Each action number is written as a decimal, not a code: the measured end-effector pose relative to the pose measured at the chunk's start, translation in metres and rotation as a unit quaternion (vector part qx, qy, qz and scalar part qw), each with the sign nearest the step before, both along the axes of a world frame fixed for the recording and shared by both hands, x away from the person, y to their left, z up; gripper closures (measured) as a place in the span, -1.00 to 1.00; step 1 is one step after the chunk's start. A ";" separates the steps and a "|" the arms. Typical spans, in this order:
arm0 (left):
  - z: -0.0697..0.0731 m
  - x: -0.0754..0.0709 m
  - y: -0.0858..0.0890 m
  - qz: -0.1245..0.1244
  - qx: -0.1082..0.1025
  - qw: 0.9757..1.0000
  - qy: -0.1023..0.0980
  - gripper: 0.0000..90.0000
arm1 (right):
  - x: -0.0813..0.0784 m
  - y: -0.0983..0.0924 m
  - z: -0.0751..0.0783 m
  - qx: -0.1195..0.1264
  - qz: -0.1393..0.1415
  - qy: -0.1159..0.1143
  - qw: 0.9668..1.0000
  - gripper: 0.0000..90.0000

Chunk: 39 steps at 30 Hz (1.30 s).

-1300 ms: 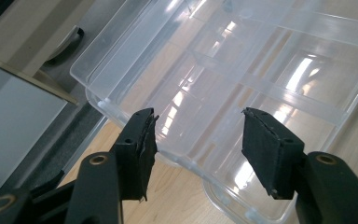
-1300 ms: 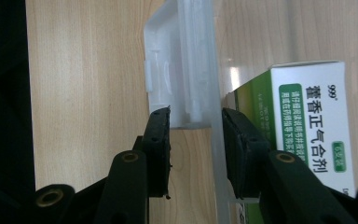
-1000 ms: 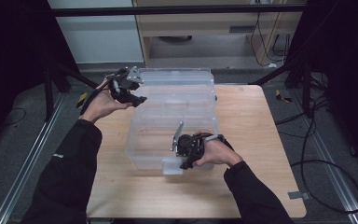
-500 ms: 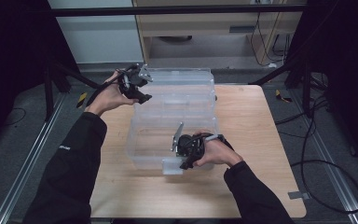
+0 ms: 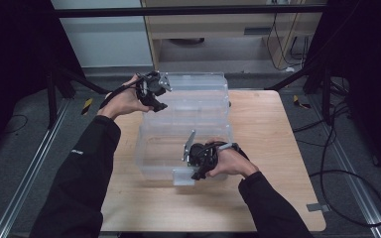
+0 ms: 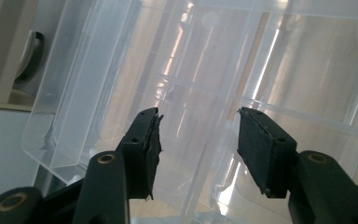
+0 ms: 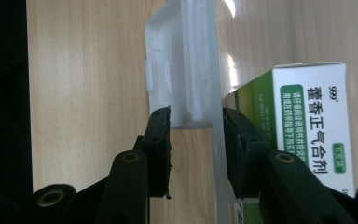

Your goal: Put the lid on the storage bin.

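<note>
While the right gripper (image 7: 193, 121) clamps its fingers on the box's (image 5: 188, 144) front latch (image 7: 182, 70), the left gripper's (image 6: 198, 135) fingers, wide but just narrowing, frame the raised lid (image 5: 198, 89), not yet shut.

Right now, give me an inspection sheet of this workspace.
Surface: wooden table, bare around the box.
Job's things: clear plastic box, lid swung open at the far side; front latch at the near wall; green-and-white carton inside.
Clutter: nothing seen.
Grippers: left gripper open at the lid, its jaws have just been closing, with nothing pressed between them; right gripper shut on the latch and near wall.
Cables: black cable on the floor at right.
Surroundings: wooden cabinet behind, metal floor rails.
</note>
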<state>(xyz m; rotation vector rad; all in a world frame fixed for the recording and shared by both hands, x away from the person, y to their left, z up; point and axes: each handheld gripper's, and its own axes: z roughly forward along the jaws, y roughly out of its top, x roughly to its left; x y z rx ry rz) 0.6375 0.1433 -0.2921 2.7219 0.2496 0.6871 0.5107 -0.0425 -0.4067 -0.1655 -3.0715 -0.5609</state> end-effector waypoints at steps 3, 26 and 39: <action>-0.004 0.001 -0.003 0.000 0.016 1.000 -0.008 0.08 | 0.000 0.000 0.000 0.001 0.001 0.000 1.000 0.43; -0.016 0.000 -0.025 -0.029 0.075 0.997 -0.012 0.57 | -0.001 0.001 0.000 -0.003 -0.003 -0.002 1.000 0.43; -0.014 -0.003 -0.030 -0.046 0.102 0.994 -0.016 0.72 | -0.001 0.001 0.001 -0.007 -0.003 -0.002 1.000 0.43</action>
